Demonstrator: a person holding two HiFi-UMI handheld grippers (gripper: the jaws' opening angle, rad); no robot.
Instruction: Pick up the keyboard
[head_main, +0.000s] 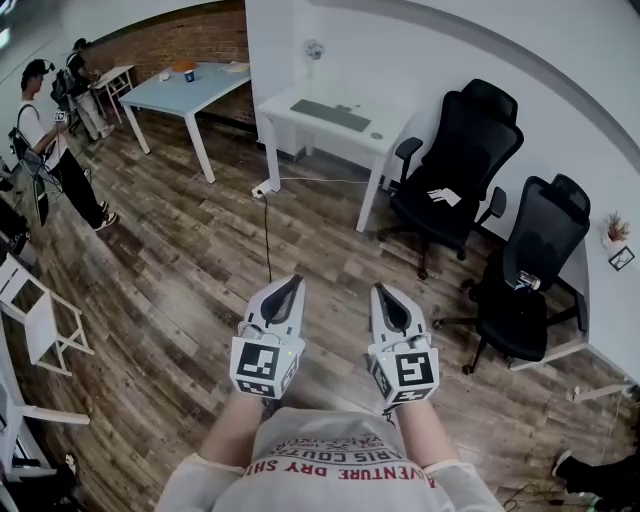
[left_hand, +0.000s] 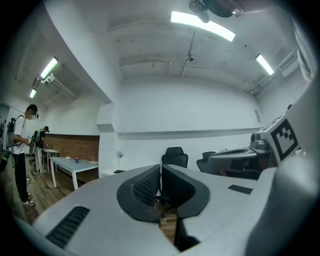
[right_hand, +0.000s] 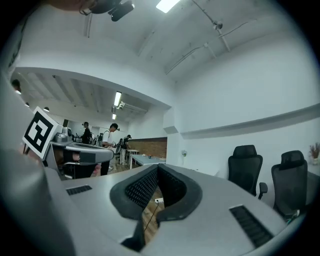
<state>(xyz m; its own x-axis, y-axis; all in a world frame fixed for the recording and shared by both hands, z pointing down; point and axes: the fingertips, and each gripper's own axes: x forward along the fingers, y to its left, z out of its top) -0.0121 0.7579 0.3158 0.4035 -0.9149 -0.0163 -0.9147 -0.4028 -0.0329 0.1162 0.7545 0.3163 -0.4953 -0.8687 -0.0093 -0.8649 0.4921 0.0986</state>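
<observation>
left hand-held gripper (head_main: 295, 282) — jaws together, empty | right hand-held gripper (head_main: 381, 291) — likewise | keyboard (head_main: 330, 114) on far desk (head_main: 285, 103)

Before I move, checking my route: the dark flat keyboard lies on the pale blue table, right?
Not quite. The head view shows the dark flat keyboard lying on the white rectangular desk, not on the pale blue table farther back.

i note bright, even light from ceiling strips (left_hand: 202, 25); mild glare there. shadows on floor (head_main: 180, 300) faint. fisheye bends edges, corners go black. near foreground slightly soft.
</observation>
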